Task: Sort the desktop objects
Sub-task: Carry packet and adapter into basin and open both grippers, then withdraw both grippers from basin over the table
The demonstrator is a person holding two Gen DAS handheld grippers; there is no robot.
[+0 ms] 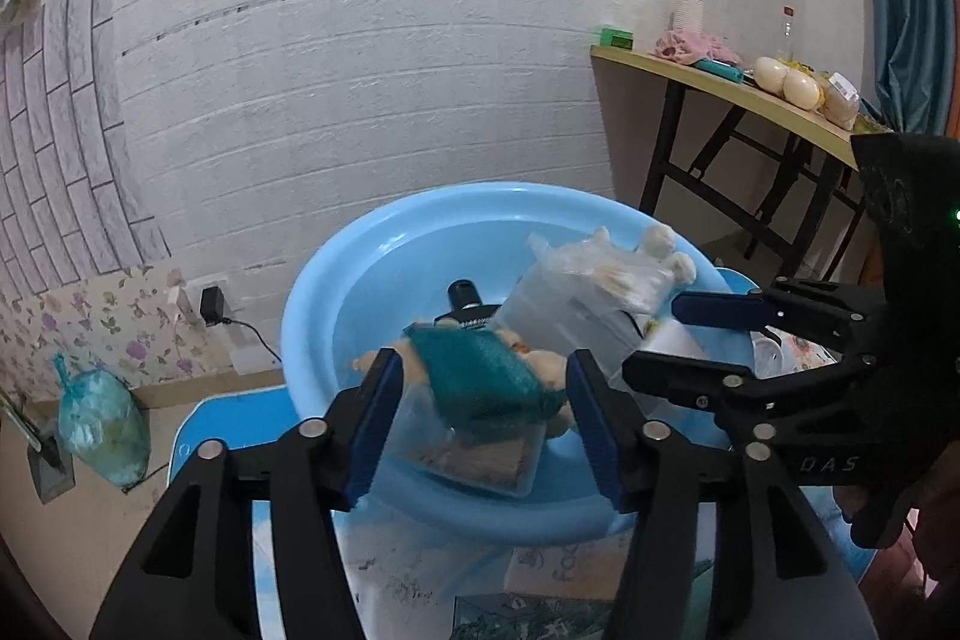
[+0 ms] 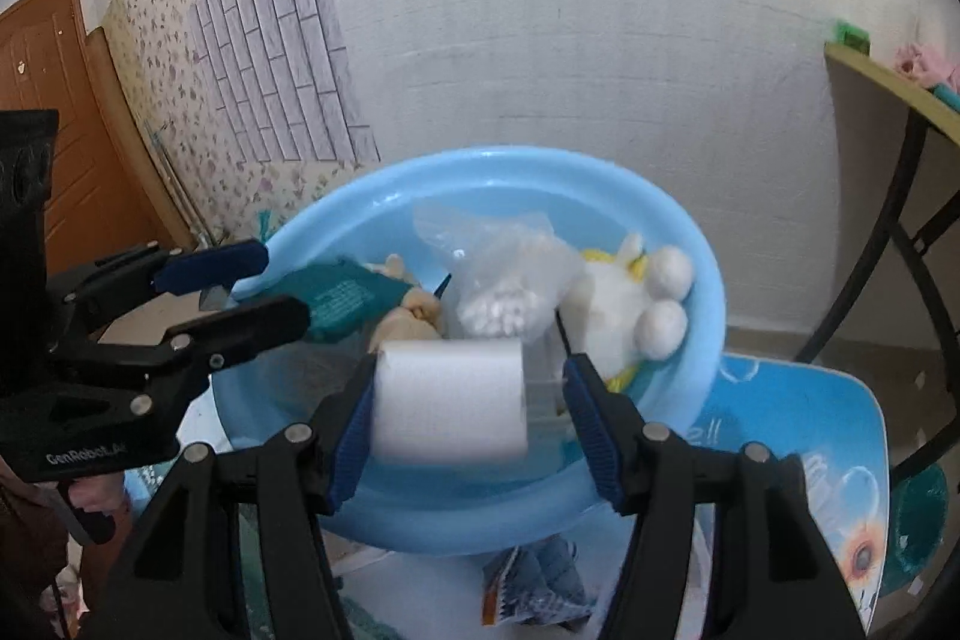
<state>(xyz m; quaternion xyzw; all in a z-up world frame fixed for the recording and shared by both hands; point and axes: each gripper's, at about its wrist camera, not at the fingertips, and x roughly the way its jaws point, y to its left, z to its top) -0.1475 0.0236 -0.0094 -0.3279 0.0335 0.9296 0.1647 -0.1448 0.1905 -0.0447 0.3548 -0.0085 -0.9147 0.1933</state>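
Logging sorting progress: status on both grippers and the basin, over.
Left gripper open, teal packet loose between pads. Right gripper open, white roll off one pad. Both over blue basin; plush toy, plastic bag already inside.
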